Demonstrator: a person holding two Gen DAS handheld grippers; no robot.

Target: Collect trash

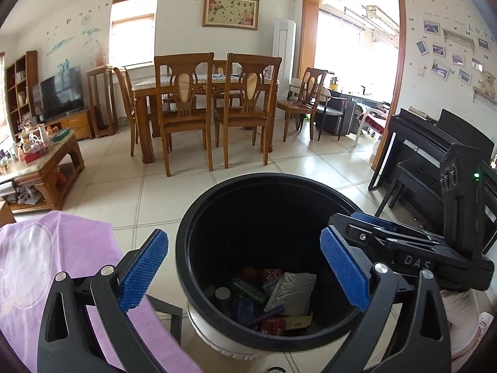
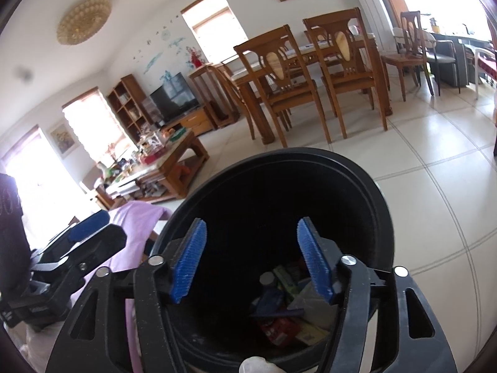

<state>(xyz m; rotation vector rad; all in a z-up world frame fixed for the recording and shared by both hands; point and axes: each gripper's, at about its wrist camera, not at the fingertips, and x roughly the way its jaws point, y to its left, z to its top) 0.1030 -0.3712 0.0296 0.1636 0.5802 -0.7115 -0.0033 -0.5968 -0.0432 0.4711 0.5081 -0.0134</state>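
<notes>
Floor (image 1: 124, 192): pale tiles with thin lines, carrying everything in the room.
Dining table (image 1: 205, 85): brown wood, far across the floor, with tall wooden chairs (image 1: 183, 108) pushed up to its near edge.
Piano (image 1: 435, 143): black, at the right edge of the floor, with a black bench in front of it.
Coffee table (image 1: 43, 161): low and wooden, at the left edge of the floor, its top crowded with small things too tiny to name.
TV (image 1: 62, 91): dark screen on a low cabinet behind the coffee table.
Purple cloth (image 1: 46, 267): lies close by on the left, just beside the bin, with a faded white print on it.
Trash bin (image 1: 198, 217): round, black inside with a black rim, standing on the floor right under both tools.
Trash (image 1: 270, 295): at the bottom of the bin, a heap of a grey foil bag, a green packet, red boxes and a small round can, all touching.
Left gripper (image 1: 245, 270): its blue pads (image 1: 143, 270) are far apart and hold nothing; one pad is over the purple cloth side, the other over the bin's right rim.
Right gripper (image 2: 251, 258): hangs over the bin's mouth, blue pads (image 2: 189, 261) apart with nothing between them; it partly hides the trash below.
</notes>
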